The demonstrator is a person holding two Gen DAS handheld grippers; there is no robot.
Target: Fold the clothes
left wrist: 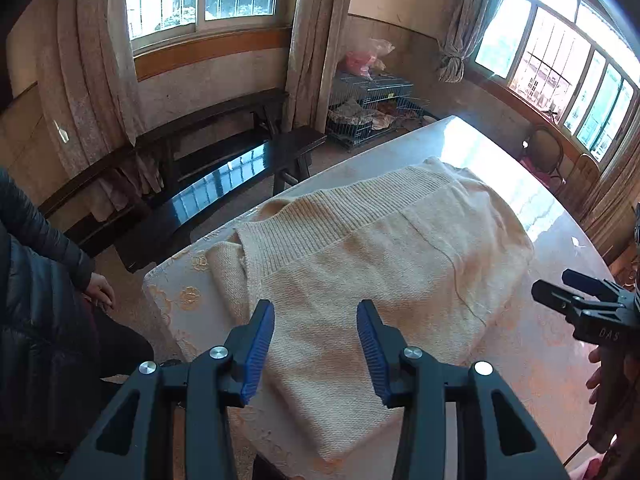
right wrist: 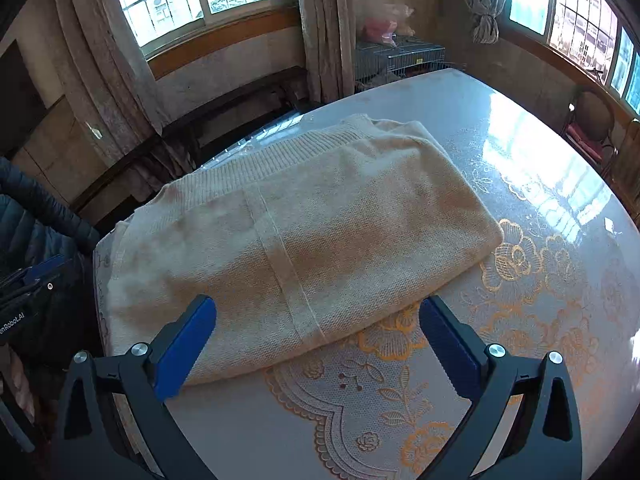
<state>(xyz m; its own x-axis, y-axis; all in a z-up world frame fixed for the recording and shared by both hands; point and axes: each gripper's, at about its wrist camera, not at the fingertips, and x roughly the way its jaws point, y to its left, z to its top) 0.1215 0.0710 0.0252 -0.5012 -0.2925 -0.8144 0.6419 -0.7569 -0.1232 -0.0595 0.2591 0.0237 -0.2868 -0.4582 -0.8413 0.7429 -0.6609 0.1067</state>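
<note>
A cream knitted sweater (left wrist: 372, 264) lies folded into a rough rectangle on the table, ribbed hem toward the far side. It also shows in the right wrist view (right wrist: 304, 224). My left gripper (left wrist: 316, 316) is open and empty, held just above the sweater's near edge. My right gripper (right wrist: 318, 314) is open and empty, its blue pads spread over the sweater's near edge. The right gripper also shows at the right edge of the left wrist view (left wrist: 576, 296). The left gripper shows at the left edge of the right wrist view (right wrist: 32, 280).
The table (right wrist: 540, 208) has a glossy cover with orange floral lace print. A person in a dark jacket (left wrist: 36, 280) sits at the left. A dark bench (left wrist: 224, 180), a wire cage (left wrist: 368, 108) and chairs (right wrist: 592, 124) stand around.
</note>
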